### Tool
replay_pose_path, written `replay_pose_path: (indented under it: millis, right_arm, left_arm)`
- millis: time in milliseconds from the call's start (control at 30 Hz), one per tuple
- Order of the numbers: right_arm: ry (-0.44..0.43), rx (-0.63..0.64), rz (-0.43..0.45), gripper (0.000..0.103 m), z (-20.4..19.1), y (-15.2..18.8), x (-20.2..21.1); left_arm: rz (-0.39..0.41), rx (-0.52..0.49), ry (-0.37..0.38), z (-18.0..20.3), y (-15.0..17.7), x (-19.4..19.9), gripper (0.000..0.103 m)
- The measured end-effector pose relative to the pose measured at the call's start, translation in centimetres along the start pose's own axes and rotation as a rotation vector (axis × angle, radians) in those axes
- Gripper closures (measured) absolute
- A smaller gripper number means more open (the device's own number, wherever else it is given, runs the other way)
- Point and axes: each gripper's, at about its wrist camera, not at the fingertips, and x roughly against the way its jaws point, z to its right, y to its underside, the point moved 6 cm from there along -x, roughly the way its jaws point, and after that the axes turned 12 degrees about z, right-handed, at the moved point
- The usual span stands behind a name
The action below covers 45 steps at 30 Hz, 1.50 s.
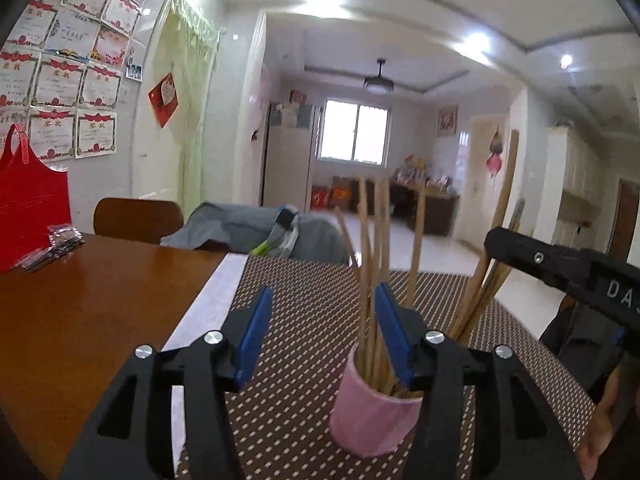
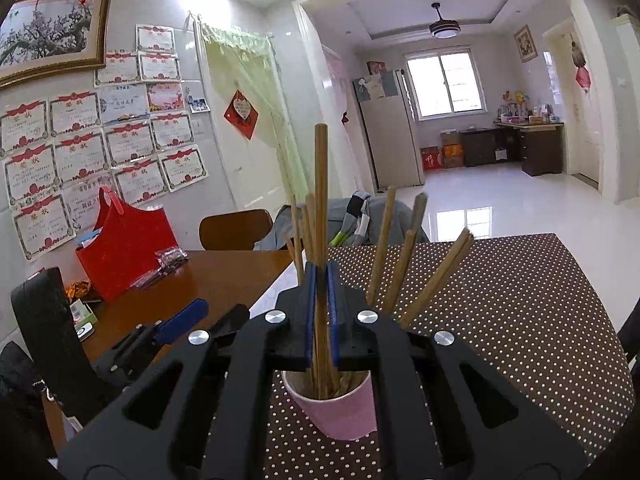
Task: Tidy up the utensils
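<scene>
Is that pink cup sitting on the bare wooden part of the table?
No, the pink cup stands on the brown dotted mat, right of the bare wood.

A pale pink cylindrical paper cup holds tan wooden chopsticks on a dark brown mat dotted with white. Beside the mat, the glossy reddish-brown wooden counter carries a bright red handled bag. Around the cup, black grippers wear royal blue fingers. Behind the bag, red-and-white certificates cover a white wall.
</scene>
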Motion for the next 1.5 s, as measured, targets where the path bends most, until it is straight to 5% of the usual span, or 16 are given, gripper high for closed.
replay_pose_path:
  millis: [567,933,1000,1100,1500]
  right_arm:
    - [0.050,0.018,-0.099,0.097,-0.4,4.0,-1.4]
    - [0.082,0.044,-0.080,0.095,-1.1,3.1,0.3]
    - [0.085,0.054,-0.075,0.090,-1.4,2.9,0.7]
    - [0.096,0.063,-0.048,0.054,-1.6,2.5,1.8]
    - [0.126,0.090,0.041,0.040,-2.3,0.5,8.2]
  left_arm:
    - [-0.029,-0.016,-0.051,-1.9,-0.2,3.1,0.045]
    - [-0.024,-0.026,-0.055,-2.1,-1.1,5.4,0.043]
    - [-0.022,-0.035,-0.057,-2.1,-1.3,5.9,0.041]
    - [-0.024,-0.044,-0.060,-2.0,-1.6,6.6,0.041]
    - [0.007,-0.058,-0.029,-0.8,-2.9,10.8,0.035]
